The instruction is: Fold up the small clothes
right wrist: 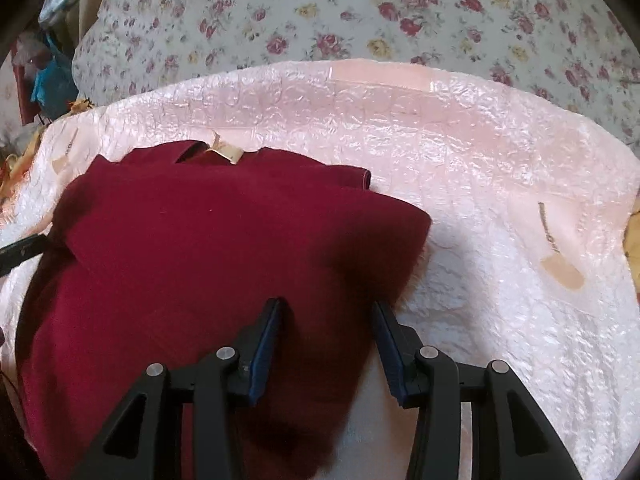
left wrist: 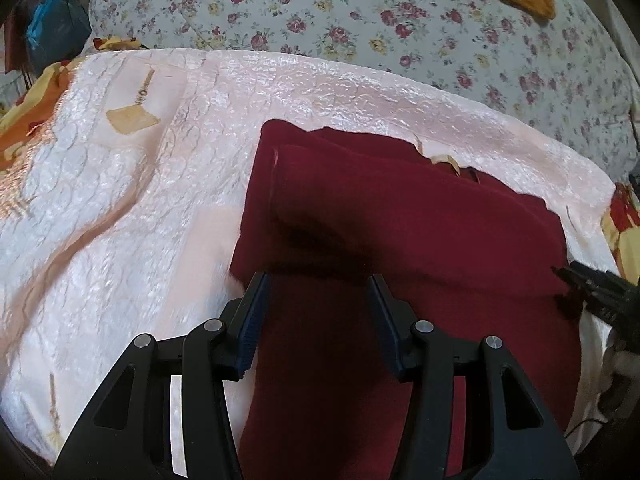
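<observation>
- 1 dark red garment [left wrist: 400, 232], folded, on 1 pink quilted cloth [left wrist: 120, 200].
- 2 grippers: left gripper [left wrist: 318, 284] and right gripper [right wrist: 328, 310], jaws parted above the garment, gripping nothing.
- 1 floral quilt [right wrist: 360, 12] far behind.

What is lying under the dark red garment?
The dark red garment lies on a shiny pale pink quilted cover, visible all around it. Beyond that is a floral bedspread. Anything directly beneath the garment is covered and cannot be seen.

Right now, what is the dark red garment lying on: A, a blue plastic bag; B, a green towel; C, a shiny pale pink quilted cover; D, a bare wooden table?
C: the dark red garment lies partly folded on the shiny pale pink quilted cover, with a floral bedspread beyond it.
</observation>
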Motion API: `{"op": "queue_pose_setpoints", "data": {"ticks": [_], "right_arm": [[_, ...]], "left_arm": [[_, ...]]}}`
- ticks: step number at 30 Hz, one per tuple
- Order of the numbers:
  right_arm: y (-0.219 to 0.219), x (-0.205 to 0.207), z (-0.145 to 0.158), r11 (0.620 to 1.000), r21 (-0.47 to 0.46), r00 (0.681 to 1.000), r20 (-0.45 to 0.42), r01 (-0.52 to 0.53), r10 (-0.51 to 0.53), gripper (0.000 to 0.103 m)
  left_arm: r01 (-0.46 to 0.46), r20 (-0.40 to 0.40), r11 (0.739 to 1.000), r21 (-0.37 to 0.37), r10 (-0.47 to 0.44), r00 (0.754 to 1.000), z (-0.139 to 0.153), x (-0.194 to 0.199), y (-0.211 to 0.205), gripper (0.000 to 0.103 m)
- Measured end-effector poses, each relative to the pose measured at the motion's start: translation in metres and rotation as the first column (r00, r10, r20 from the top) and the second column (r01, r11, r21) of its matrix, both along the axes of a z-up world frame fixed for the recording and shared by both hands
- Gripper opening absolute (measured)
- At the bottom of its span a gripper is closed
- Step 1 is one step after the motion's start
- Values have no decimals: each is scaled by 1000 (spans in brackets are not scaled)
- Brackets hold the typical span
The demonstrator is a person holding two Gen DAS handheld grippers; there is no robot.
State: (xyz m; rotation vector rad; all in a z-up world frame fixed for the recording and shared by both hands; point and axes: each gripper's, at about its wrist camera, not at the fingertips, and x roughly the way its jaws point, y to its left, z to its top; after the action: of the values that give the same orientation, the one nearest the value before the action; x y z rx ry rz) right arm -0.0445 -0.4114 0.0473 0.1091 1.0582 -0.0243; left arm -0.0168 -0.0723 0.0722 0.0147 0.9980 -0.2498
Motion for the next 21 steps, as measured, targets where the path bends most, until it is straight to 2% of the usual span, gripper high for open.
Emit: {"op": "queue_pose_setpoints", "data": {"ticks": [4, 8, 16, 21], "right_arm": [[3, -31, 21, 999, 47, 1000, 13, -27, 26, 45], [11, -61, 27, 993, 105, 998, -5, -55, 56, 47], [34, -121, 21, 978, 185, 993, -49, -95, 106, 47], [47, -142, 10, 966, 230, 988, -70, -121, 140, 48]], "left_arm": [[0, -10, 1000, 9, 0, 1000, -2, -20, 6, 50], [-2, -13, 1000, 19, 3, 1000, -2, -42, 12, 50], [10, -10, 999, 36, -9, 1000, -1, -75, 20, 50], [7, -8, 999, 37, -6, 1000, 0, -89, 26, 50]]}}
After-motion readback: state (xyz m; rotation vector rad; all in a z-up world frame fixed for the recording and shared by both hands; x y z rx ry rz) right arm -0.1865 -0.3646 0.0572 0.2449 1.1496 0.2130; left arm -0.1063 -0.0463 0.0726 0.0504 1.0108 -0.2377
